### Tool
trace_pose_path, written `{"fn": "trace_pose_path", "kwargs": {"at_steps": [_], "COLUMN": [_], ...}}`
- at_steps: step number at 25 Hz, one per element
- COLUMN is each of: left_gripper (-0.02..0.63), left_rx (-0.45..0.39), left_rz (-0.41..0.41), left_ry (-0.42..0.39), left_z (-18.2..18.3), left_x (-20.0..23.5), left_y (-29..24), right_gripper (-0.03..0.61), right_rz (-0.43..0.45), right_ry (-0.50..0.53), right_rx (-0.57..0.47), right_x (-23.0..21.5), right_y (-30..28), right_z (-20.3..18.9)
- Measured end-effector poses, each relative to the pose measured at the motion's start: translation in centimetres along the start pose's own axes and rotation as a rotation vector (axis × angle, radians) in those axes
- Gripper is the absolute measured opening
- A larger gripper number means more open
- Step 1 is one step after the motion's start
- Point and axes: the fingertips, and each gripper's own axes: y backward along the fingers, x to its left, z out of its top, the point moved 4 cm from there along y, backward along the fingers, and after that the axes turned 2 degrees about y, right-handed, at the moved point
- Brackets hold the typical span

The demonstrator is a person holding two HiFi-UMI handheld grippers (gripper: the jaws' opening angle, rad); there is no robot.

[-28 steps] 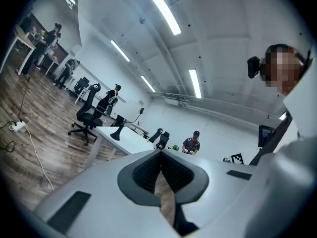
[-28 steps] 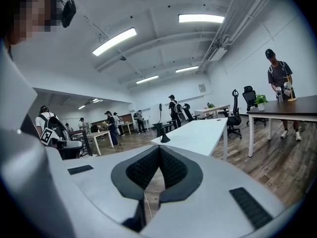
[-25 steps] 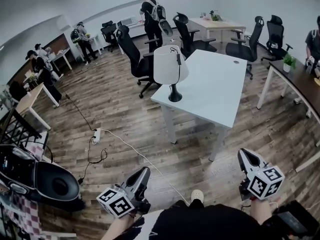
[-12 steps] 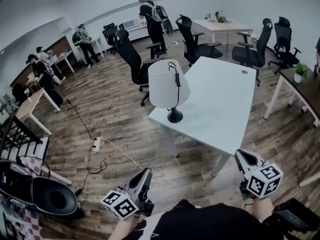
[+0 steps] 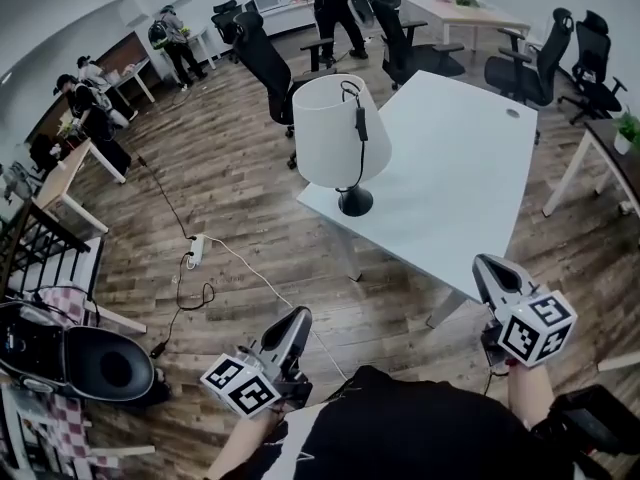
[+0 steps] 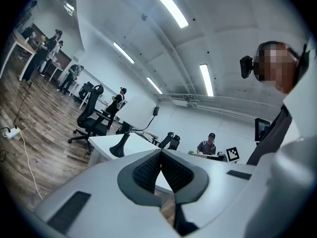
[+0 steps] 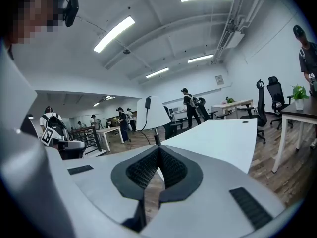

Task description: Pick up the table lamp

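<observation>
The table lamp (image 5: 336, 133) has a white shade, a thin stem and a black round base, and a cord with a switch hangs down its side. It stands near the corner of a white table (image 5: 455, 173). My left gripper (image 5: 299, 319) is shut and empty, held low over the floor, well short of the table. My right gripper (image 5: 486, 267) is also shut and empty, close to the table's near edge. In the left gripper view the lamp (image 6: 118, 149) stands ahead beyond the shut gripper (image 6: 161, 154). In the right gripper view the lamp (image 7: 151, 112) shows ahead, left of the tabletop (image 7: 223, 138).
Black office chairs (image 5: 265, 63) stand behind the table. A power strip (image 5: 196, 249) with a white cable lies on the wood floor at the left. A black round seat (image 5: 100, 366) is at the lower left. People stand at desks far back. A dark desk with a plant (image 5: 625, 133) is at the right.
The table and lamp have drawn nearer and larger in the head view. Both grippers have moved forward toward the table, still shut.
</observation>
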Motion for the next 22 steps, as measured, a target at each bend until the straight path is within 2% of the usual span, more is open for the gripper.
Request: {"fn": "trace_pose_path", "kwargs": {"at_steps": [3, 8, 14, 17, 19, 22], "left_gripper": [0.013, 0.014, 0.014, 0.031, 0.159, 0.177], "left_rx": [0.0, -0.002, -0.029, -0.03, -0.035, -0.064], "left_rz": [0.002, -0.04, 0.006, -0.027, -0.092, -0.179], "left_ry": [-0.015, -0.036, -0.056, 0.035, 0.147, 0.319], "left_z": [0.8, 1.9, 3.5, 4.2, 4.9, 6.0], "left_x": [-0.1, -0.4, 3.7, 6.8, 8.5, 10.8], "left_y": [-1.0, -2.9, -6.1, -8.9, -11.3, -14.8], "right_gripper": [0.012, 0.012, 0.012, 0.012, 0.012, 0.012], "right_rz": [0.017, 0.05, 0.048, 0.017, -0.007, -0.04], "right_ry": [-0.003, -0.048, -0.043, -0.044, -0.051, -0.062], "right_rx": [-0.002, 0.003, 0.034, 0.047, 0.053, 0.067], "right_x": [0.2, 0.1, -0.4, -1.3, -1.9, -2.9], "right_y": [-1.0, -3.5, -5.6, -6.1, -6.5, -7.5], "right_z": [0.2, -0.5, -1.0, -1.0, -0.8, -0.7]}}
